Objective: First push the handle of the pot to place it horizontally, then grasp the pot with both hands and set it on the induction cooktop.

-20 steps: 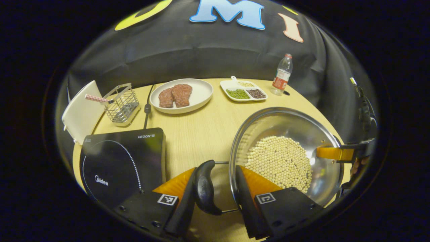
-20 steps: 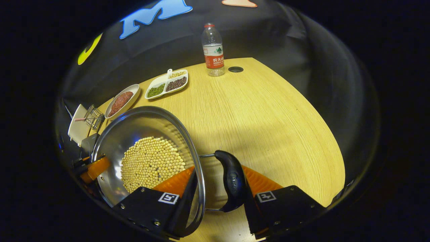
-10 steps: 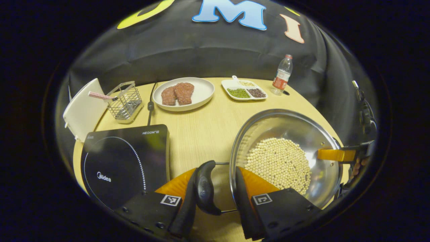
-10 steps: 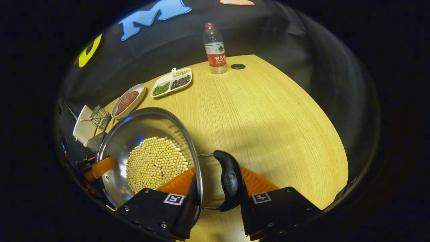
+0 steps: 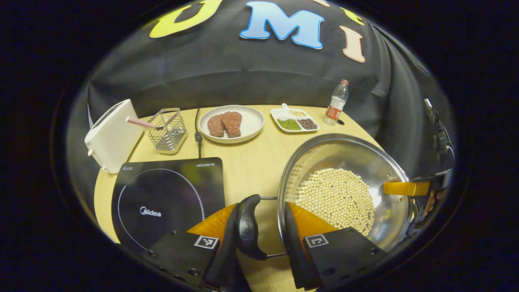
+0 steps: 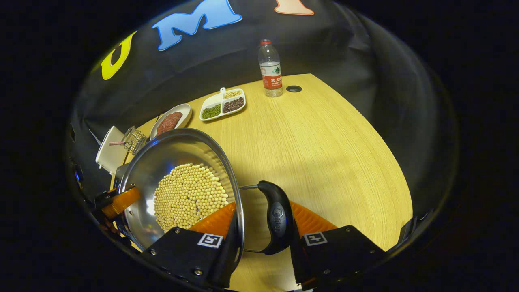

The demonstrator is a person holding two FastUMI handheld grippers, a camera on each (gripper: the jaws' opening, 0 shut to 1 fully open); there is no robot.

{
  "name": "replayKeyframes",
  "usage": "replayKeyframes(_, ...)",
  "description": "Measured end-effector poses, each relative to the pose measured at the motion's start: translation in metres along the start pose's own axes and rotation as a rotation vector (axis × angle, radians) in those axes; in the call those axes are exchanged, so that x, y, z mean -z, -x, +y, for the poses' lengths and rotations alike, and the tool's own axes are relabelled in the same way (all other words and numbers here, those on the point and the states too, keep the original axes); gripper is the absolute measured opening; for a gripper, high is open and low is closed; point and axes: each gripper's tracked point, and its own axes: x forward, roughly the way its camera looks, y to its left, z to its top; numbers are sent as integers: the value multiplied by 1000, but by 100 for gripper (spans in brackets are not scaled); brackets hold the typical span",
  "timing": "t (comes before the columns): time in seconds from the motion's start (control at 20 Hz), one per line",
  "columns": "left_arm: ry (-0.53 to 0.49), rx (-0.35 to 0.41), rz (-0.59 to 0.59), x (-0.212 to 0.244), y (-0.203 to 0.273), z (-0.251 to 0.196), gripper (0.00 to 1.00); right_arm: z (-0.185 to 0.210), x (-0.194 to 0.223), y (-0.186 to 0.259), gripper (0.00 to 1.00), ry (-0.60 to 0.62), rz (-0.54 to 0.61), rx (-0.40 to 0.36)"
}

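A steel pot (image 5: 348, 158) holding soybeans (image 5: 336, 196) hangs above the wooden table, held at both sides. My left gripper (image 5: 259, 233) is shut on the pot's black side handle (image 5: 246, 227), with the rim also between its fingers. In the right gripper view, my right gripper (image 6: 263, 239) is shut on the opposite black handle (image 6: 277, 217) and rim of the pot (image 6: 170, 152). Each view shows the other gripper at the pot's far side. The black induction cooktop (image 5: 166, 198) lies on the table, left of the pot.
Behind the cooktop stand a white toaster (image 5: 111, 136) and a wire basket (image 5: 168, 129), with a power cord (image 5: 198, 136) beside them. A plate of meat (image 5: 231, 123), a divided bean dish (image 5: 295, 120) and a water bottle (image 5: 335, 103) line the back. Bare table (image 6: 324, 154) spreads right.
Both grippers have risen with the pot in them, so the table looks farther below. More of the cooktop and the toaster has come into the left gripper view.
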Motion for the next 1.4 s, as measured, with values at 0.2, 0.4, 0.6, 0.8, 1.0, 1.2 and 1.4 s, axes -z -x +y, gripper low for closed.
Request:
replayKeyframes(0.2,13,-10,-4,3,27,22,60,23,8,15,58,18,4,-12)
replayKeyframes(0.4,17,-23,-20,1,52,47,63,51,11,27,58,24,-2,-29)
replayKeyframes(0.6,18,-39,-30,-1,70,75,63,80,15,36,58,34,1,-43)
replayKeyframes(0.8,26,-51,-32,3,83,104,63,109,21,33,58,41,11,-57)
replayKeyframes(1.0,52,-63,-24,11,93,139,66,139,28,30,58,62,23,-63)
replayKeyframes(1.2,68,-77,-15,17,98,170,66,167,33,23,57,80,42,-71)
replayKeyframes(1.4,78,-89,-15,15,102,199,64,194,34,17,58,85,46,-81)
